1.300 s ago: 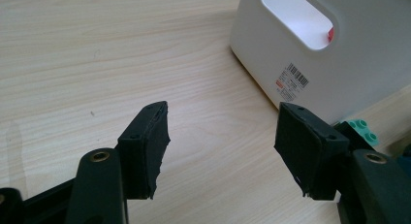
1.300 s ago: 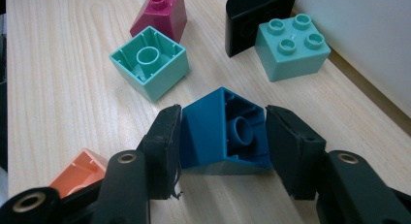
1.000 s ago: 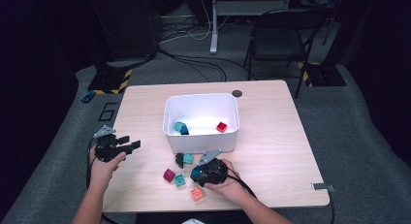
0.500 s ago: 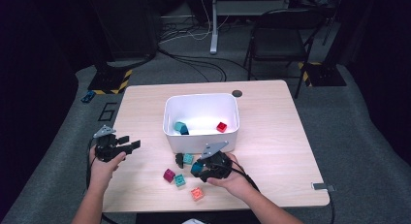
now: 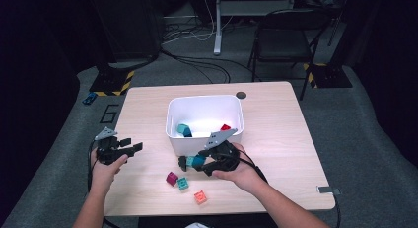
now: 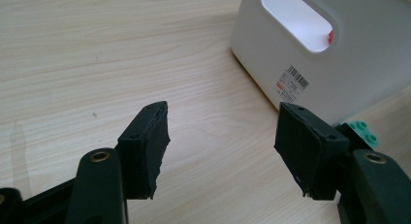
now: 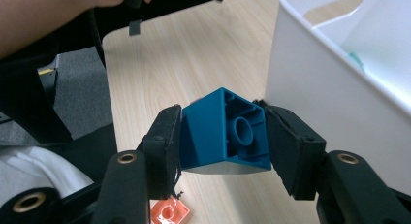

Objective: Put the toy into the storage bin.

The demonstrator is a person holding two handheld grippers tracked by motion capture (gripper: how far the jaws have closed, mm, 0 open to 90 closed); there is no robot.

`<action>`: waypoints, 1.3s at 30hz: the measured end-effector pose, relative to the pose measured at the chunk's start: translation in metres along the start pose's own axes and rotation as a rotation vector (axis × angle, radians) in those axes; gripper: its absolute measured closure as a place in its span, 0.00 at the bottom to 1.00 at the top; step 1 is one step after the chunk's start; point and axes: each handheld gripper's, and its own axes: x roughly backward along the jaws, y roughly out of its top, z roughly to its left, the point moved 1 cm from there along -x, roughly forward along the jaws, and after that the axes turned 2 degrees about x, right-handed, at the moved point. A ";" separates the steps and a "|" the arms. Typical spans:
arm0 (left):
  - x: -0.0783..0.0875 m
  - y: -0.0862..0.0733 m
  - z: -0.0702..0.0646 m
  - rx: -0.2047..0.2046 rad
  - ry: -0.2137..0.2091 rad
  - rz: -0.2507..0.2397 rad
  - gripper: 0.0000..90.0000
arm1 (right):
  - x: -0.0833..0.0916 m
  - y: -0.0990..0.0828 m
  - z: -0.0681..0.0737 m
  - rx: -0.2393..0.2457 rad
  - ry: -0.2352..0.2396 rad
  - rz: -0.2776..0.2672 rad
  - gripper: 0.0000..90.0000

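In the left gripper view the white bin point(image 6: 339, 64) runs off the top and right edges, and a green block point(image 6: 362, 132) peeks out behind the right-hand jaw — mostly hidden. In the right gripper view the orange block point(image 7: 168, 213) is cut by the bottom edge.

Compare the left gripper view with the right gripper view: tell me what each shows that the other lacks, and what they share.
Left gripper view alone: the left gripper with open jaws and nothing between them over bare table, the bin's barcode label and handle cut-out, and a green brick behind one jaw.

Right gripper view alone: the right gripper shut on a blue brick turned hollow side to the camera, an orange brick on the table below, and the table's edge with grey floor beyond.

Both: the white bin and the wooden table.
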 end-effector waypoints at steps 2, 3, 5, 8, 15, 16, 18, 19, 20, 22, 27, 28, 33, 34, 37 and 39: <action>0.001 0.000 0.000 0.002 -0.001 0.000 0.40 | 0.005 0.009 -0.001 0.003 -0.007 -0.002 0.54; 0.001 0.000 0.000 0.001 -0.001 -0.001 0.40 | 0.008 0.014 -0.003 0.012 -0.011 -0.006 0.54; 0.001 0.000 0.000 -0.002 -0.002 0.003 0.40 | 0.013 0.024 -0.006 0.022 -0.025 -0.009 0.54; 0.000 0.000 0.000 0.000 -0.002 0.000 0.40 | 0.019 0.038 -0.011 0.036 -0.042 -0.018 0.54; 0.000 0.000 0.000 0.000 -0.004 0.004 0.40 | 0.022 0.061 -0.033 0.033 -0.080 -0.031 0.54; 0.000 0.000 0.000 0.001 -0.004 0.003 0.40 | 0.022 0.063 -0.037 0.036 -0.086 -0.030 0.54; 0.000 0.000 0.000 0.002 -0.004 0.002 0.40 | 0.021 0.065 -0.041 0.031 -0.097 -0.028 0.54; 0.000 0.000 0.000 0.002 -0.006 0.003 0.40 | 0.018 0.068 -0.049 0.024 -0.110 -0.025 0.54; 0.000 0.000 0.000 0.002 -0.005 0.003 0.40 | 0.017 0.069 -0.053 0.020 -0.118 -0.023 0.54; 0.000 0.000 0.000 0.001 -0.006 0.003 0.40 | 0.015 0.070 -0.058 0.016 -0.126 -0.019 0.54; -0.001 0.000 0.000 -0.001 -0.006 0.002 0.40 | 0.000 0.074 -0.082 -0.029 -0.155 -0.005 0.54; -0.001 0.000 0.000 -0.001 -0.006 0.002 0.40 | -0.003 0.075 -0.085 -0.029 -0.160 -0.008 0.54; 0.000 0.001 0.001 -0.001 -0.009 -0.001 0.40 | -0.017 0.079 -0.099 -0.035 -0.166 -0.009 0.54; 0.000 0.001 0.001 -0.001 -0.009 -0.001 0.40 | -0.017 0.079 -0.099 -0.035 -0.166 -0.009 0.54; 0.001 0.001 0.002 0.006 -0.009 -0.006 0.40 | -0.030 0.081 -0.108 -0.043 -0.173 0.007 0.54; 0.001 0.000 0.002 0.006 -0.010 -0.006 0.40 | -0.033 0.082 -0.110 -0.043 -0.172 0.007 0.54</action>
